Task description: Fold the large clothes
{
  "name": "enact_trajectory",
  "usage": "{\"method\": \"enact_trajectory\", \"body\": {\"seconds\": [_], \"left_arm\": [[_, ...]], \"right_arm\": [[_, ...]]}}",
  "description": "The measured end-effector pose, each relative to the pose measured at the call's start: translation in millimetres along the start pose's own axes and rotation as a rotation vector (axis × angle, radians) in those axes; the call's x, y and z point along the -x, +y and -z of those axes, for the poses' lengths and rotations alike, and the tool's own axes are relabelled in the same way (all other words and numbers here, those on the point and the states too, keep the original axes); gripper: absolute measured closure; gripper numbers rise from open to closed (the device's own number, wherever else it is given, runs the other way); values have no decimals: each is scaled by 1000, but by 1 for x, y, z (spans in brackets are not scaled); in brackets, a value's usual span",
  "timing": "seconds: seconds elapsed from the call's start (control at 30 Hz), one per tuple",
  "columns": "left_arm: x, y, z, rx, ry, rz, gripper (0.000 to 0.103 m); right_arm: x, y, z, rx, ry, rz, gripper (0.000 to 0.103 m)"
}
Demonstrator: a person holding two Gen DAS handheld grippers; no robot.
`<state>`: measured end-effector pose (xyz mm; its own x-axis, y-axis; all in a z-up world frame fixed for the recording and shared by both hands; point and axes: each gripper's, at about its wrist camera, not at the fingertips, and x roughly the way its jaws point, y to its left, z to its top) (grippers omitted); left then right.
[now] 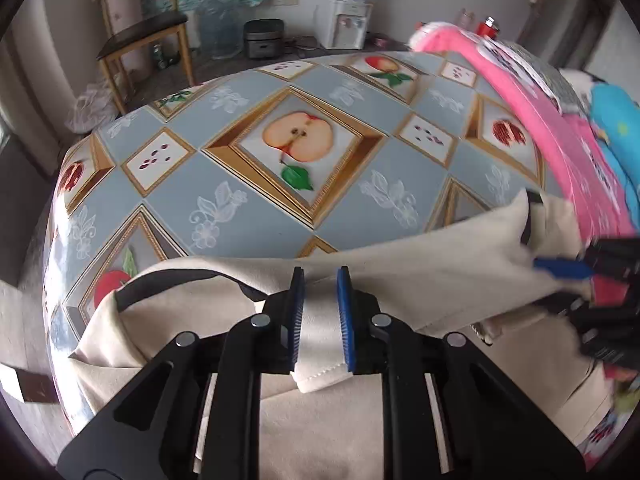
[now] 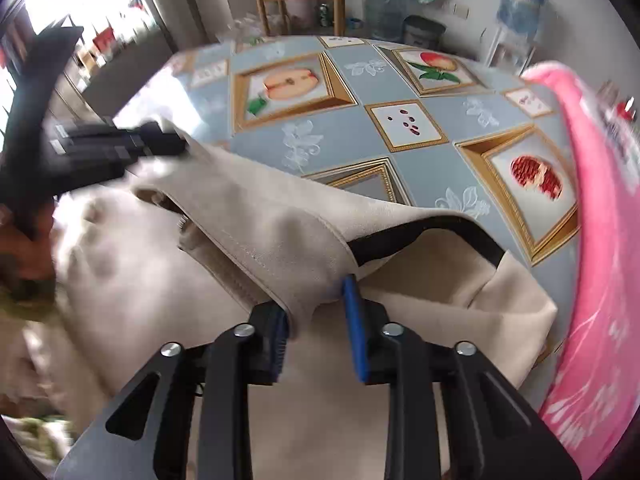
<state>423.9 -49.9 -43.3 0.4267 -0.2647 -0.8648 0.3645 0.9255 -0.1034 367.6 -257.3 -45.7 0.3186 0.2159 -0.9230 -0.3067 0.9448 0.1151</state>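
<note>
A large beige garment [image 1: 400, 272] with black collar trim [image 1: 176, 280] lies along the near edge of the table [image 1: 248, 184] and hangs off it. My left gripper [image 1: 320, 272] is shut on a fold of its hemmed edge, which fills the narrow gap between the blue pads. My right gripper [image 2: 316, 300] pinches another bunch of the beige garment [image 2: 260, 220] beside the black trim [image 2: 420, 236], with cloth draped over its left finger. In the left wrist view the right gripper [image 1: 560, 268] is blurred at the right. In the right wrist view the left gripper [image 2: 120, 144] is blurred at the far left.
The table [image 2: 360, 80] wears a grey-blue fruit-pattern oilcloth. A pink cloth [image 1: 532, 100] [image 2: 592, 240] and a blue one [image 1: 616, 120] are heaped along its right side. Beyond the table stand a wooden chair [image 1: 140, 32], a rice cooker [image 1: 264, 38] and a water dispenser [image 1: 344, 20].
</note>
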Motion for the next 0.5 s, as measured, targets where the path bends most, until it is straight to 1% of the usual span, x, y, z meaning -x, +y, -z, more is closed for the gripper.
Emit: {"method": "enact_trajectory", "body": {"seconds": [0.03, 0.07, 0.17, 0.23, 0.3, 0.37, 0.43, 0.5], "left_arm": [[3, -2, 5, -25, -6, 4, 88], [4, -3, 9, -43, -2, 11, 88], [5, -5, 19, -90, 7, 12, 90], [5, -8, 23, -126, 4, 1, 90], [3, -9, 25, -135, 9, -1, 90], [3, -9, 26, -129, 13, 2, 91], [3, -8, 29, -127, 19, 6, 91], [4, -6, 32, -129, 19, 9, 91]], "right_arm": [[11, -6, 0, -28, 1, -61, 74], [22, -7, 0, -41, -9, -102, 74], [58, -10, -9, -61, -97, -241, 74], [69, -7, -23, -93, -146, -317, 74], [65, -2, -39, -129, -165, -339, 74], [47, 7, -55, -155, -147, -307, 74], [21, 14, -65, -184, -106, -307, 74], [-8, 20, -69, -206, -48, -310, 74]]}}
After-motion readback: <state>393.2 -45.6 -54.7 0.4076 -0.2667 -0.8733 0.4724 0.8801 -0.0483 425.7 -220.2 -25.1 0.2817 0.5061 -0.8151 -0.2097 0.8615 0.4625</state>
